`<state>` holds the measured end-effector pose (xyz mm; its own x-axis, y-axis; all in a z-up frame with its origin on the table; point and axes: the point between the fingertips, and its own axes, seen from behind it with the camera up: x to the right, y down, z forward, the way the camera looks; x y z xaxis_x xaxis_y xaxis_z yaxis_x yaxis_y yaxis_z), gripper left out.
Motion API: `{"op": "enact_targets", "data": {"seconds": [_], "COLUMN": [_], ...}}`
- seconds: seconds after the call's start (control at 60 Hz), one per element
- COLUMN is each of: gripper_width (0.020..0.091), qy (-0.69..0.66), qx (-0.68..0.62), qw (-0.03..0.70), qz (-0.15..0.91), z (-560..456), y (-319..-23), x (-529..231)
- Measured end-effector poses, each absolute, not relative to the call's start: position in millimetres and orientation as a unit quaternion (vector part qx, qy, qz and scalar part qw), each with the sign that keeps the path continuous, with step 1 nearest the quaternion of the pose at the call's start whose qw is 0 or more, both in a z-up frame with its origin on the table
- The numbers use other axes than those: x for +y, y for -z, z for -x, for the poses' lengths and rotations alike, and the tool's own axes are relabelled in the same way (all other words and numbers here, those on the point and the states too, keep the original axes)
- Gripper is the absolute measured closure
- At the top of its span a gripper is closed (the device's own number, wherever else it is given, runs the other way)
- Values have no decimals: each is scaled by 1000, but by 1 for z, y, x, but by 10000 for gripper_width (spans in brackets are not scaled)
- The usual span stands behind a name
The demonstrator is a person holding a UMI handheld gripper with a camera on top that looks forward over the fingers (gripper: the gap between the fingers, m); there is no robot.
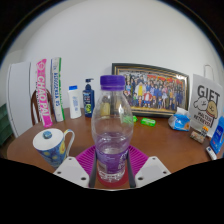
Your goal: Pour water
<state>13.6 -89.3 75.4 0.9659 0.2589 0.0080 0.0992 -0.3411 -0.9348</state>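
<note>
Now gripper (111, 165) clasps bottle (111, 128); mug (53, 146) beside.

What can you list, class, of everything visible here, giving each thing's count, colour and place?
Clear plastic bottle with purple cap: one, part-filled, standing between the claw's fingers.
White ceramic mug with blue pattern: one, on the brown wooden table, left of the bottle.
Framed group photograph: one, dark frame, against the wall behind the bottle.
Small toiletry bottles: two, white and dark blue, left of the photograph.
Tall pink and green cartons: two, far left by the wall.
White gift box: one, far right.
Claw: one, white fingers with magenta pads, either side of the bottle's base.
</note>
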Motion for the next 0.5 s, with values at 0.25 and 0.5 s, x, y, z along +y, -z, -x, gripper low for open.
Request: {"op": "enact_targets", "data": {"seconds": [0.25, 0.5], "gripper_width": [254, 251], "qy": [-61, -9], "qx": [-66, -15], "qw": [512, 479], "qz": [854, 878], "z": [-25, -32], "y": [-95, -150], "x": [-131, -226]}}
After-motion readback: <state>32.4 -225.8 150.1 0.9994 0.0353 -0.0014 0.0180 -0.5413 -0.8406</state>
